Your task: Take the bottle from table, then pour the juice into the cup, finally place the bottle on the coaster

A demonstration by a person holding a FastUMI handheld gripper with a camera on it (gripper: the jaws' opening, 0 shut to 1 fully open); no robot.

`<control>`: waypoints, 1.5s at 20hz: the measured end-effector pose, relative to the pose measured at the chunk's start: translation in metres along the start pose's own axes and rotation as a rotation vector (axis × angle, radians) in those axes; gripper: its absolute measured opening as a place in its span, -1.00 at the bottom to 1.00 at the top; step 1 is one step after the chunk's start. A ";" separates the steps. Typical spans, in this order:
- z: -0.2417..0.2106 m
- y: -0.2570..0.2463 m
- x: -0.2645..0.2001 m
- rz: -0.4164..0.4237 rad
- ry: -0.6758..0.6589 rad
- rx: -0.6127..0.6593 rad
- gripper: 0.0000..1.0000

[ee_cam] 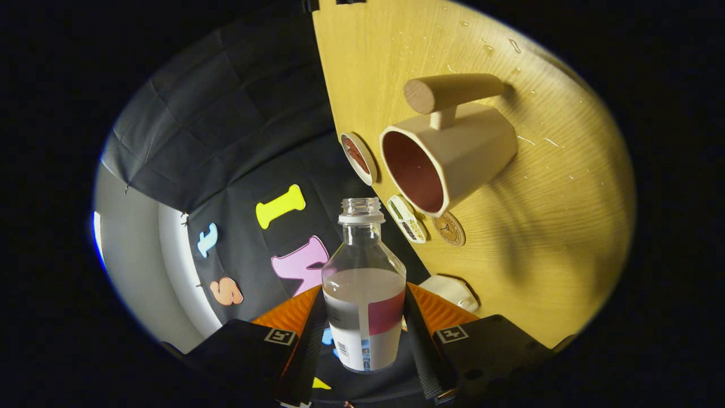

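A clear bottle [364, 283] with no cap sits between my fingers, and my gripper [365, 300] is shut on its labelled body. Pale liquid fills its lower half. The view is rolled, so the wooden table [555, 226] rises like a wall beside the bottle. Beyond the bottle's open neck stands the cream cup [447, 153] with a wooden peg handle [453, 92]; its reddish inside faces me. A round brown coaster [450, 229] lies at the cup's foot, partly under it.
A round white-rimmed dish [358, 158] and a small rectangular patterned piece [406, 219] lie at the table's edge by the cup. A white cap-like object [451, 290] sits just past my right finger. Water drops [532, 139] dot the table beyond the cup.
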State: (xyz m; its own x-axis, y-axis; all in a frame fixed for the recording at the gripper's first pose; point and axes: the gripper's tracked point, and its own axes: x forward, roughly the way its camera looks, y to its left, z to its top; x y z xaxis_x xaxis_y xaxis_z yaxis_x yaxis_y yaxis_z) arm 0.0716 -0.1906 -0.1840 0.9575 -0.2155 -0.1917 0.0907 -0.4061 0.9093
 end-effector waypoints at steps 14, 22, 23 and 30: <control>-0.016 0.010 -0.014 -0.012 -0.006 -0.900 0.47; -0.033 0.041 -0.022 -0.026 -0.098 -1.554 0.47; -0.038 0.050 -0.024 -0.007 -0.113 -1.631 0.47; -0.097 0.106 -0.005 0.156 -0.253 -2.011 0.47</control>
State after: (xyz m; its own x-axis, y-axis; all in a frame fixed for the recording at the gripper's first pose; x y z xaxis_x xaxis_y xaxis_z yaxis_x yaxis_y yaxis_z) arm 0.1032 -0.1469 -0.0509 0.9498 -0.3105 0.0380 0.3126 0.9470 -0.0740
